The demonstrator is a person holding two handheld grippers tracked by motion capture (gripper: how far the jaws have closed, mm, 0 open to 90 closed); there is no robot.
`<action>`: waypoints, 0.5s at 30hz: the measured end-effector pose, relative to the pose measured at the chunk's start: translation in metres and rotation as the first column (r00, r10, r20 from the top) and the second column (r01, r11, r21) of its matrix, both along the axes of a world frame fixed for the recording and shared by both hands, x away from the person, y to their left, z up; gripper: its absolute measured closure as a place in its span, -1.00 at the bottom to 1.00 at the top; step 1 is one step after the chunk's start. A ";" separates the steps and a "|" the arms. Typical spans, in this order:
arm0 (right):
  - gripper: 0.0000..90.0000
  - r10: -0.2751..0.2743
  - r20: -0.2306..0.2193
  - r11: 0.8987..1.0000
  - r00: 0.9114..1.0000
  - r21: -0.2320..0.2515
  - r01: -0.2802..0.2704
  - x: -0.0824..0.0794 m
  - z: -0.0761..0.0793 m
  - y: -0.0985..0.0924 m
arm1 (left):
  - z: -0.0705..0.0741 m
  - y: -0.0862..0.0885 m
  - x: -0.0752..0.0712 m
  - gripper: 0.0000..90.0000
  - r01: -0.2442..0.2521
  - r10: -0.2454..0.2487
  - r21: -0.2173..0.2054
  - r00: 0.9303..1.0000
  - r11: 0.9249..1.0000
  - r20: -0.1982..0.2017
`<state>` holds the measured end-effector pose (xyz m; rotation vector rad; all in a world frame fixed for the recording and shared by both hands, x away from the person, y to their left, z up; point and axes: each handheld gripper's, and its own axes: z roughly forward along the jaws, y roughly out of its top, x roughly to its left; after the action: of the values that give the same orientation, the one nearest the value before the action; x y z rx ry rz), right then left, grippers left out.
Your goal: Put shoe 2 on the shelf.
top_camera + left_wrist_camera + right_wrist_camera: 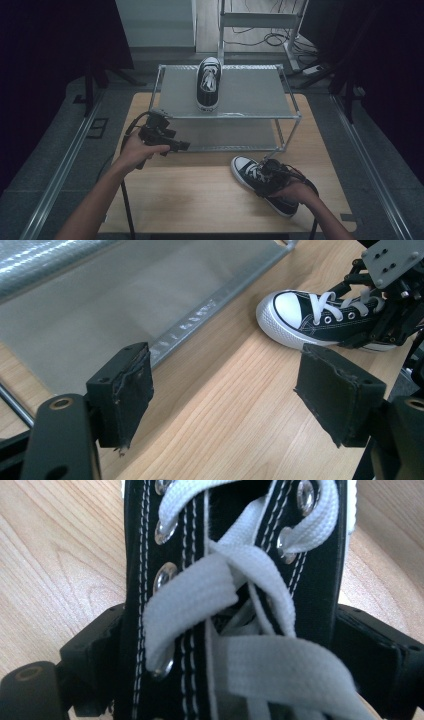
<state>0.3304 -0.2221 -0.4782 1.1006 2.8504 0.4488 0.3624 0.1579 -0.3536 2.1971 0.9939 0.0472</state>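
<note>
A black sneaker (250, 172) with a white toe cap and white laces lies on the wooden table (190, 200), toe towards the rack. My right gripper (272, 172) sits over its laced middle, shut on it. In the right gripper view the two jaws press against both sides of the sneaker's upper (235, 580). A matching second sneaker (208, 82) stands on the rack's top shelf (250, 92). My left gripper (182, 146) hovers in front of the rack's lower shelf (100, 315), open and holding nothing, its fingertips (125, 390) wide apart. The table sneaker (300, 322) lies beyond it.
The metal two-shelf rack takes up the far half of the table, with thin posts (295, 130) at its corners. Bare wood stretches between my two hands. Cables (125, 200) trail from both grippers over the near table edge. Dark curtains and floor rails flank the table.
</note>
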 end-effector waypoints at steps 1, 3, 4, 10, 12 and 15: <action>-0.76 -0.002 -0.002 1.000 1.000 0.004 0.002 0.000 0.000 -0.001 | 0.000 0.000 0.000 -0.49 0.001 -0.001 0.003 1.000 1.000 -0.001; -0.72 -0.016 -0.009 1.000 1.000 0.011 0.016 0.001 0.002 -0.002 | -0.001 -0.001 0.000 -0.49 0.000 0.000 0.005 1.000 1.000 -0.004; -0.71 -0.024 -0.007 1.000 1.000 0.009 0.024 0.001 0.002 -0.002 | -0.003 -0.002 -0.001 -0.49 0.001 -0.001 0.007 1.000 1.000 -0.008; -0.70 -0.033 -0.007 0.999 0.999 0.026 0.034 -0.003 0.009 -0.008 | -0.006 0.001 0.000 -0.49 -0.006 0.006 0.007 1.000 1.000 -0.012; -0.70 -0.012 0.003 0.999 1.000 0.046 0.012 -0.005 0.016 -0.012 | -0.008 0.002 0.000 -0.49 -0.004 0.004 0.008 1.000 1.000 -0.017; -0.70 0.026 0.020 0.998 0.999 0.060 -0.027 -0.009 0.028 -0.015 | -0.011 0.001 0.000 -0.49 -0.004 0.004 0.010 1.000 1.000 -0.022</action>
<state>0.3211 -0.2366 -0.4504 1.0624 2.8557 0.5480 0.3628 0.1590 -0.3649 2.2094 1.0126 0.0297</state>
